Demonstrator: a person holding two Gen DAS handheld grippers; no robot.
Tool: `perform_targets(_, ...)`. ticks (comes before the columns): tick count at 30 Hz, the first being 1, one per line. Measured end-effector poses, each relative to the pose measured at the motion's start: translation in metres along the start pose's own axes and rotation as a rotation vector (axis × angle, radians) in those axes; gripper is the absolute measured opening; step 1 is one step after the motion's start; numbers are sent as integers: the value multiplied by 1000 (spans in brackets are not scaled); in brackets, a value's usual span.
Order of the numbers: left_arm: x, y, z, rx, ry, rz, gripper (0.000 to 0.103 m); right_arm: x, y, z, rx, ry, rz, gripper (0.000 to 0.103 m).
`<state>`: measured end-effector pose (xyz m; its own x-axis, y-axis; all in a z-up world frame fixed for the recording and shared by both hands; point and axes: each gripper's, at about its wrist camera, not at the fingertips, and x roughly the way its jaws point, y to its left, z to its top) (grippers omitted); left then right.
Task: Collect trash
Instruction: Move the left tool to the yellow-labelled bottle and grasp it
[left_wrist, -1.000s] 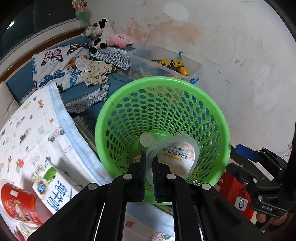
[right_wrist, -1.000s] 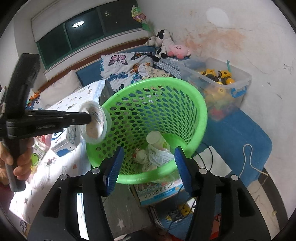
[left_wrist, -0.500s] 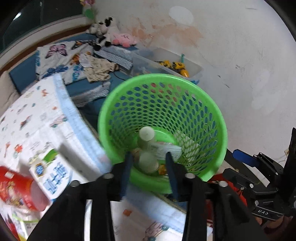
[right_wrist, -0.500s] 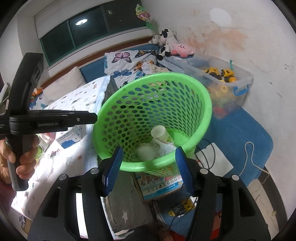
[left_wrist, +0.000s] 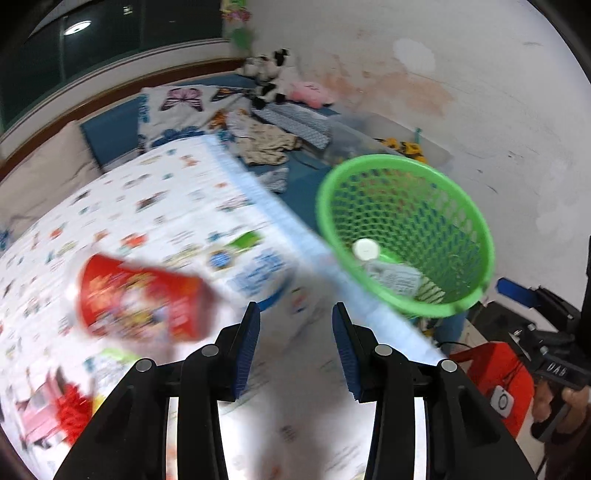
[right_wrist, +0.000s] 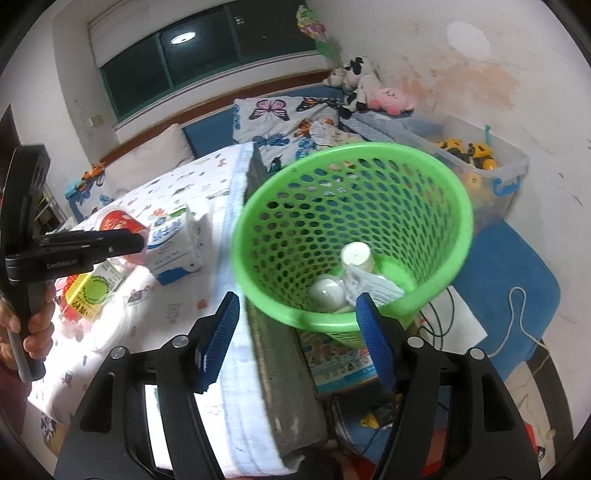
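A green mesh basket (right_wrist: 436, 192) stands on the floor beside the bed; it holds a white bottle (right_wrist: 355, 256), a round lidded cup (right_wrist: 325, 291) and wrappers. It also shows in the left wrist view (left_wrist: 476, 229). My left gripper (left_wrist: 295, 347) is open and empty above the patterned bed sheet (left_wrist: 155, 206), near a red cup (left_wrist: 140, 299) and a blue-white milk carton (left_wrist: 258, 273). My right gripper (right_wrist: 295, 339) is open and empty, just in front of the basket. The milk carton (right_wrist: 173, 243) and red cup (right_wrist: 118, 221) lie on the bed.
More trash lies on the bed: a yellow-green package (right_wrist: 92, 291) and a clear lid (right_wrist: 110, 325). A clear toy bin (right_wrist: 491, 166) stands by the wall. Plush toys (right_wrist: 391, 99) and clothes lie at the back. Cables (right_wrist: 517, 325) run over the blue floor mat.
My left gripper opened and dropped the round cup into the basket, then swung left over the bed toward the red cup. The right gripper stayed open near the basket.
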<state>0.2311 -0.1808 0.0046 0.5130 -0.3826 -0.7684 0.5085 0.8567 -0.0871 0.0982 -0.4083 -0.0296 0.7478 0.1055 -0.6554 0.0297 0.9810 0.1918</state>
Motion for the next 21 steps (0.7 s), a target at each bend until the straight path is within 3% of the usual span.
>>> perform_targets(9,-29,69,-34,-81,-3,120,49,5,32,1,-39,11,52,71)
perform_targets(16,-34,98,-54,-118,10,157,60,10,60,-1,-86,19,91,75)
perform_targets(21,-30,111,-62,-135,28,157,61,13,79,-3,-112,28,125,79)
